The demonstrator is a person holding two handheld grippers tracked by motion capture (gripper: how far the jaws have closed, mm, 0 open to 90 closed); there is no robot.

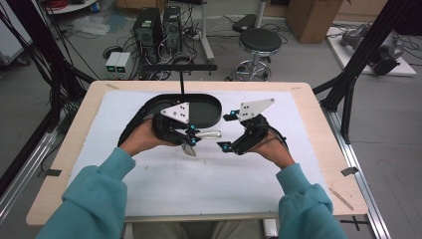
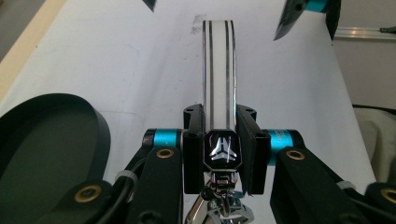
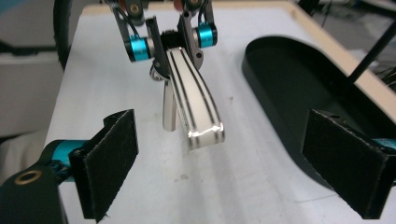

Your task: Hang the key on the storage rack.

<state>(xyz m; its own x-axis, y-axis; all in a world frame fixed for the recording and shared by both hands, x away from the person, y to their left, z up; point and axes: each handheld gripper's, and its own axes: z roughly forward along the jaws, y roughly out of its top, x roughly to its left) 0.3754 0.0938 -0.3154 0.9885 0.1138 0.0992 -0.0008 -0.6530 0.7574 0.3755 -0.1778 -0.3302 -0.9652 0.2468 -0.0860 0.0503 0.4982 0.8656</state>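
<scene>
Handover half done: my left hand-held gripper (image 2: 219, 135) is clamped on the keyring end of the striped metal strap (image 3: 196, 109), held above the surface (image 1: 209, 184), while my right hand-held gripper (image 3: 233, 168) gapes wide around its free end, nothing gripped, tray (image 1: 204, 107) waiting.

Striped white clip (image 3: 196, 105), clamped, level

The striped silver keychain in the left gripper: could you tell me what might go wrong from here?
The left gripper pinches the striped keychain only at its ring end, so it may pivot or slip.

The right gripper stands open around the free tip; closing off-centre could knock it loose.

If dropped, it lands on the white mat, beside the black tray.
</scene>
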